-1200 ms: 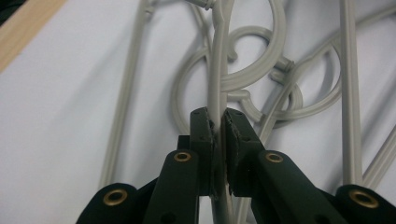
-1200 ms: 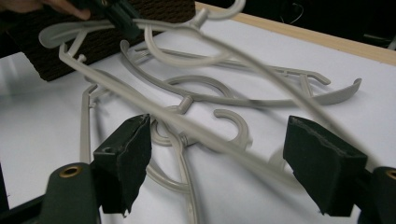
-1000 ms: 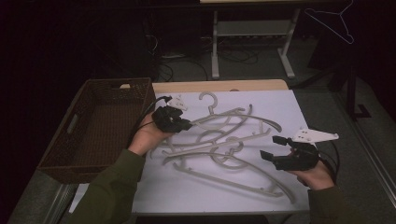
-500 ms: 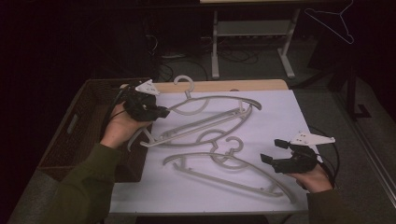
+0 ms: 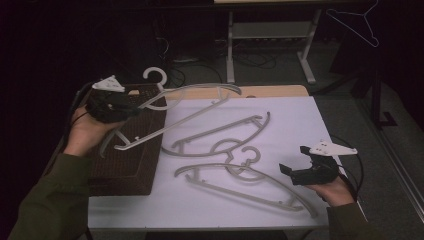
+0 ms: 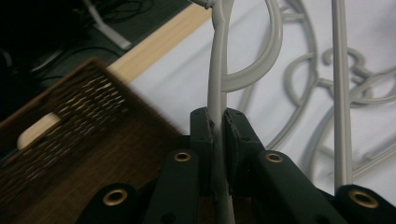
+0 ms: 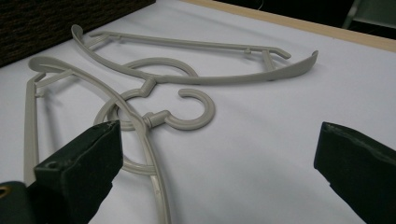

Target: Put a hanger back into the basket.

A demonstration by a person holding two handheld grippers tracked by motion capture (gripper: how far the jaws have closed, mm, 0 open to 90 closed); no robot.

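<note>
High view: left gripper (image 5: 131, 111) fingers grasp the lifted hanger (image 5: 192, 112) at left; lower it level into the wicker basket (image 5: 127, 160). Right gripper (image 5: 290, 172) fingers stay released.

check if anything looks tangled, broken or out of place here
Nothing looks broken. The two hangers on the table lie with their hooks overlapping, so they may snag when one is lifted. The left gripper holds a third hanger tilted above the basket. The right gripper is open.
</note>
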